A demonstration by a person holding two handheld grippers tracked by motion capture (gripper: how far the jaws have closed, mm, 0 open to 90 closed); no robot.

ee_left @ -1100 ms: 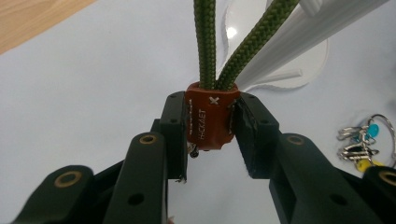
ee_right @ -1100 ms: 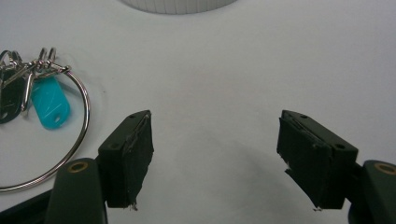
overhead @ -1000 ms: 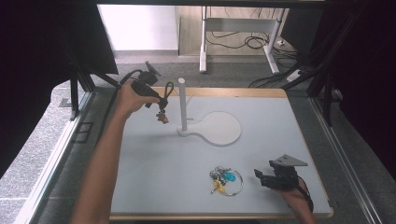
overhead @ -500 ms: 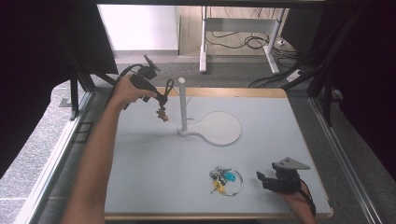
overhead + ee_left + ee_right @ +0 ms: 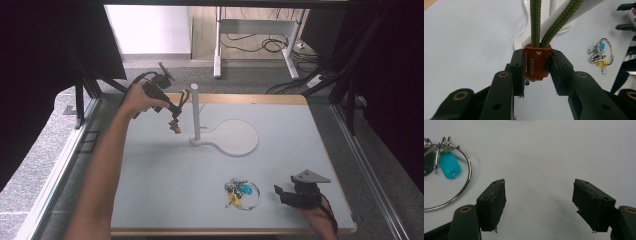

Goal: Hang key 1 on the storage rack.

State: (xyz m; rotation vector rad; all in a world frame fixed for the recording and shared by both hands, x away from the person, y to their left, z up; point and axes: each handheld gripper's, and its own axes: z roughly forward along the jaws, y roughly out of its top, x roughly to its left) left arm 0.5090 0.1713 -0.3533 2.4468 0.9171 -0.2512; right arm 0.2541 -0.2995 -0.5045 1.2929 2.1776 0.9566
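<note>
Two green cords (image 5: 536, 22) rise out of a small orange-brown tag (image 5: 536, 64), and the left gripper (image 5: 536, 66) has its jaws clamped on that tag from both sides; white lettering runs down the tag's face and a small metal bit hangs under it. In the high view the same keychain (image 5: 175, 125) dangles in the air above the table's far left part, just beside the white post (image 5: 195, 112) of the stand, the cord loop close to the post near its top; whether the loop touches the post I cannot tell from here. The stand's flat round base (image 5: 235, 137) lies on the table toward the middle of the far half.

The left gripper (image 5: 165, 95) is held high, near the far left corner. The person's left forearm (image 5: 107, 165) comes in from the near edge and stretches long and nearly straight up the left side of the table, the hand wrapped round the gripper's handle with the wrist bent toward the post.

Down by the near right corner, the right gripper (image 5: 292, 195) sits low over the table (image 5: 165, 200), its jaws wide apart and holding nothing, pointing toward the left edge. Just beyond its tips lies a key ring (image 5: 242, 192) with a turquoise fob (image 5: 448, 165) and a yellow piece, flat on the table close to the near edge.
</note>
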